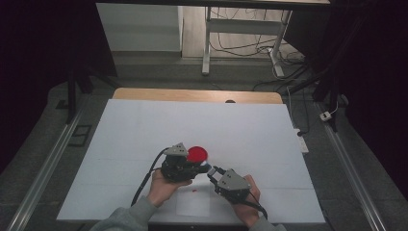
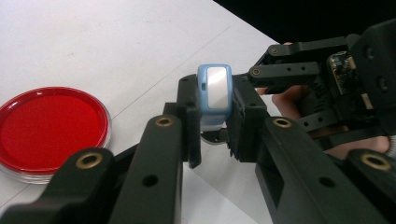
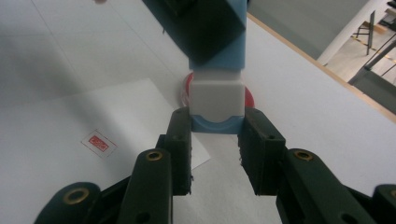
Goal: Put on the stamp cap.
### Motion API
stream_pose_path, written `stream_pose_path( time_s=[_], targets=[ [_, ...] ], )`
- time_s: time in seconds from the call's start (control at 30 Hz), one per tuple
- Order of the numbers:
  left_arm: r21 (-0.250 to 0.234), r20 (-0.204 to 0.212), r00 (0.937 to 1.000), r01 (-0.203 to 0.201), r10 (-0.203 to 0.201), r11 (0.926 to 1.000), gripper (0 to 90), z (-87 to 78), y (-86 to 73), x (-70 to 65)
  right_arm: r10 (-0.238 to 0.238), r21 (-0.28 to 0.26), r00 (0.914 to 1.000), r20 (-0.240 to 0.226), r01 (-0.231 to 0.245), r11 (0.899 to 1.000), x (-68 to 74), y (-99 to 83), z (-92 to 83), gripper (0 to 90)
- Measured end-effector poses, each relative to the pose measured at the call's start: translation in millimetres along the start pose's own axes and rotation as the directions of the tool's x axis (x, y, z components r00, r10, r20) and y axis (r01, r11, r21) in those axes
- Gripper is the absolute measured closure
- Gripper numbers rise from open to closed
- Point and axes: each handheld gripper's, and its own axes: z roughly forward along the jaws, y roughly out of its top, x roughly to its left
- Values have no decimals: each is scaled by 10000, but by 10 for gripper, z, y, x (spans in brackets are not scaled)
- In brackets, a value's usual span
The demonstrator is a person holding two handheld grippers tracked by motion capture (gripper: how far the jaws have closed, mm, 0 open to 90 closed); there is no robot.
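Black jaws of the left gripper point(image 2: 215, 128) are clamping a small blue-and-white block point(image 2: 214, 95) in the left gripper view, its pale face turning toward the camera and its long axis running up along the jaws. In the right gripper view, the right gripper point(image 3: 215, 142) is closing on the same block point(image 3: 217, 100) at its white end, the blue body reaching away from the camera. From above, both grippers are meeting near the front of the white table point(image 1: 144, 125), the left gripper point(image 1: 199, 167) and right gripper point(image 1: 211, 172) tip to tip. A slip of paper bearing a red stamp mark point(image 3: 97, 142) is lying beneath; its writing is too small to read. Just beyond is sitting a red round dish point(image 1: 197, 154).
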Motion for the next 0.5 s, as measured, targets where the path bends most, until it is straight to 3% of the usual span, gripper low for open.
stream_pose_path(
  time_s=[0.23,0.37,0.5],
  targets=[
    [71,-10,10000,-15,15,10000,760,6,-2,7,82,1,9998,-167,-82,10000,-10,-11,14,636],
    [45,23,10000,-4,3,10000,760,1,-1,4,246,-7,9988,-415,-247,9997,-32,-15,22,571],
    [-16,10,10000,-33,33,10000,760,-25,11,8,670,-148,9948,-765,-683,9976,-81,-37,10,531]
  ],
)
